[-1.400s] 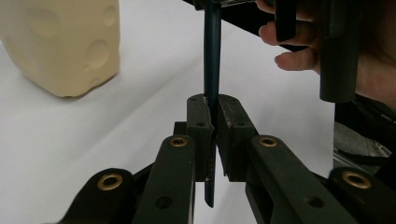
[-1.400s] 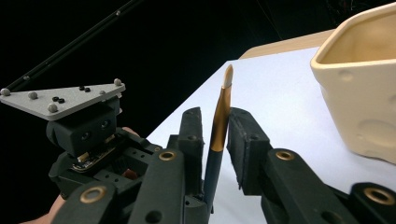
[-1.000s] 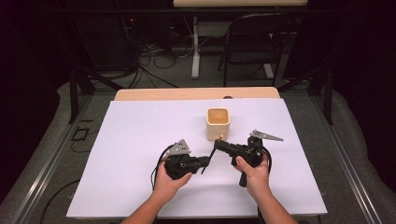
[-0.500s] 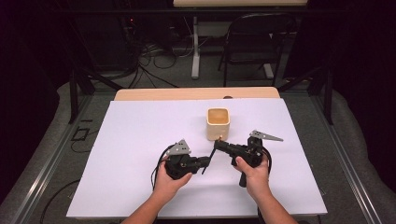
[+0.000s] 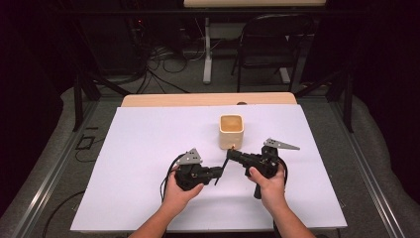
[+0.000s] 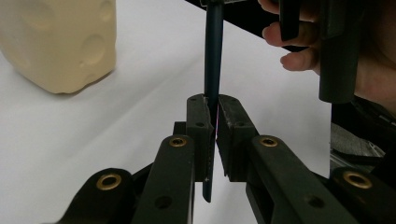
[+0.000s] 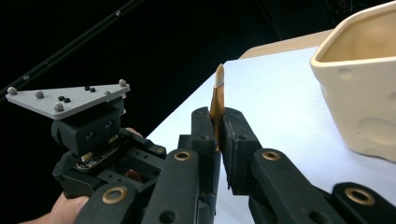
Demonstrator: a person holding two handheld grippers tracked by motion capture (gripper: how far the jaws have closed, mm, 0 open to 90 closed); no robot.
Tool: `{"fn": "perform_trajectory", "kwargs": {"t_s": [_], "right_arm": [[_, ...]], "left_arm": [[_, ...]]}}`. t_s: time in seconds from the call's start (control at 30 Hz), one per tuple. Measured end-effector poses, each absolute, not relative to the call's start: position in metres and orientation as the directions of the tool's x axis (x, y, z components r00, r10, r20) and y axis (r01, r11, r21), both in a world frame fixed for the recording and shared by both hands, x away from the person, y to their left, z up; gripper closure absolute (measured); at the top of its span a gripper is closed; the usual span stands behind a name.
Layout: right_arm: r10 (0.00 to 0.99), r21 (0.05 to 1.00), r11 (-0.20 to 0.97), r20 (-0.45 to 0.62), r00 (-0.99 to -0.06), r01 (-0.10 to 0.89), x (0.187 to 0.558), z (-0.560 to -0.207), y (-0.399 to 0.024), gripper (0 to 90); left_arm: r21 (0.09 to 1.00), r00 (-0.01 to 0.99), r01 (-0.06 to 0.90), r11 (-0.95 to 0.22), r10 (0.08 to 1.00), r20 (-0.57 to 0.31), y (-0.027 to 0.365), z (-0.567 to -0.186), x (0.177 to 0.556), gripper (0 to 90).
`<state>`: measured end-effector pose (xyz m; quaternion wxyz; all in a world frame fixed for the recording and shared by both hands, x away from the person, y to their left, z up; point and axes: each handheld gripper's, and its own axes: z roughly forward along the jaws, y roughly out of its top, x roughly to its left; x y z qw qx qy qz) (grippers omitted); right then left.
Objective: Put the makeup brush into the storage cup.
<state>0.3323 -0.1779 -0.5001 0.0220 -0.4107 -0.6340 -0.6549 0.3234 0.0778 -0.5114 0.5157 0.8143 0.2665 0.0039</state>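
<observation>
White tabletop; dimpled square cream cup

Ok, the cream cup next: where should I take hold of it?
Probably by one wall at the rim, coming straight down, one jaw inside and one outside. The cup stands upright with its mouth open, and its squarish body looks too broad to span.

Laboratory recording bay: white-covered surface within a dark metal frame, loose floor cables, folding chair, black surroundings.
</observation>
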Motion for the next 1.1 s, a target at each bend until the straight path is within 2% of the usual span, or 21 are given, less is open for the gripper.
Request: {"fn": "perform_trajectory", "kwargs": {"t_s": [0.33, 0.7, 0.8, 1.1], "right_arm": [[0.543, 0.852, -0.15, 0.494, -0.679, 0.501, 0.33, -0.496, -0.177, 84.1], [0.661, 0.937, 0.051, 0.228, -0.715, 0.346, 0.319, -0.486, -0.166, 84.0], [0.668, 0.94, 0.081, 0.195, -0.718, 0.331, 0.318, -0.485, -0.165, 84.0], [0.715, 0.948, 0.16, 0.081, -0.695, 0.275, 0.315, -0.484, -0.166, 84.0]], "left_arm": [[0.838, 0.846, 0.436, -0.328, 0.468, -0.256, 0.079, -0.514, 0.325, 79.9], [0.832, 0.837, 0.433, -0.346, 0.497, -0.229, 0.08, -0.514, 0.325, 69.9], [0.832, 0.834, 0.433, -0.348, 0.504, -0.223, 0.08, -0.515, 0.325, 67.4], [0.833, 0.816, 0.431, -0.348, 0.544, -0.196, 0.082, -0.516, 0.328, 50.1]]}}
